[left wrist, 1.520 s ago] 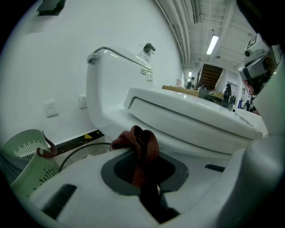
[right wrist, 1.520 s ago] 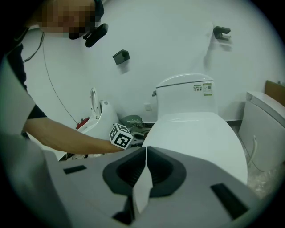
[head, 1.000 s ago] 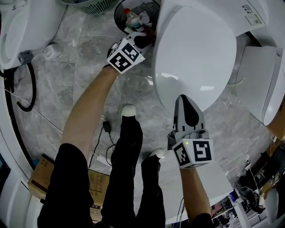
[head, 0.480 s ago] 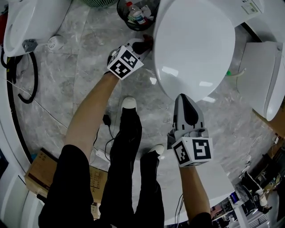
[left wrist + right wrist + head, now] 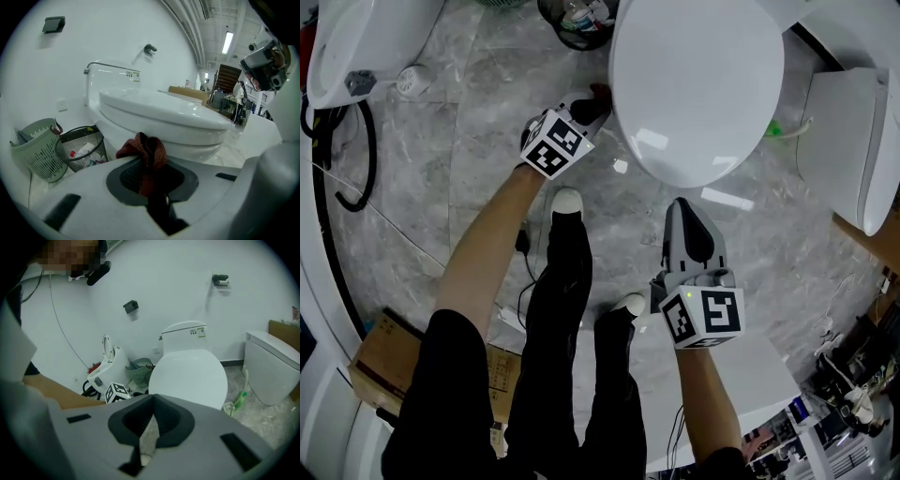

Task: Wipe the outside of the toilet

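At upper left, the left gripper [image 5: 589,105] pinched a crumpled dark red cloth [image 5: 143,149] beside the glossy white closed-lid toilet [image 5: 698,84], while the right gripper [image 5: 686,208] was closed on nothing.

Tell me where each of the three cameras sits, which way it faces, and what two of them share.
Head view: on the person's head, looking steeply down at the toilet; arms, legs, left claw and right claw show.
Left gripper view: on the left claw, low, facing the toilet's side; it grips a red cloth.
Right gripper view: on the right claw, facing the toilet's front; claw shut, empty.
Shared: head and left gripper views both show the waste bin.
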{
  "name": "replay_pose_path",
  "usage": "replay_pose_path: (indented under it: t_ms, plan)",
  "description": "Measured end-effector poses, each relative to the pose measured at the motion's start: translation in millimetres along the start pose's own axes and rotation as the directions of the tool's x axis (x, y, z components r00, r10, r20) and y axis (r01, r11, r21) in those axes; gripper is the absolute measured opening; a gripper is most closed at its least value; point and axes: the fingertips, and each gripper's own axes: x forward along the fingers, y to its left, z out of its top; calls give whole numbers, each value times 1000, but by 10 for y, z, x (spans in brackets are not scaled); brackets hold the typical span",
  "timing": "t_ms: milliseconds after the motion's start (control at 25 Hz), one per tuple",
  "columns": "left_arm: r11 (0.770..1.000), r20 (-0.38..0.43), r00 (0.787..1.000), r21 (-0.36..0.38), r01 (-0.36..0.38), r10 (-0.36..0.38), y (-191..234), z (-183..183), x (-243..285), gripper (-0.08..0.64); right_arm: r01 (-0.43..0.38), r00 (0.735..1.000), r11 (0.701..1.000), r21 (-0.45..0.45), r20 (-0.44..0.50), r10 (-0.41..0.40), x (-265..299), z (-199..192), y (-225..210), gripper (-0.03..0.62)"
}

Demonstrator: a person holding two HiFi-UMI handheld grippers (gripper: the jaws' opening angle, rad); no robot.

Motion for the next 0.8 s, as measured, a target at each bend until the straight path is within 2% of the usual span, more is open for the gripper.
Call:
replay_pose_path:
  t_ms: [240,640,800]
  plan:
    - [1000,6,1000,-14,-13,13,-276,-107,0,52,10,1000,1000,5,-15,-10,-164,-187,-52,-2]
    - [998,7,999,-45,-39,39,-825,-234,-25,54,6,1000,1000,5,-9,-6,-363,-231,-63,-2]
    - [999,-2,1000,-38,-19,19,-1076,-282,20,54,17,1000,1000,7,-8,-17,-464,-269,-144,-2]
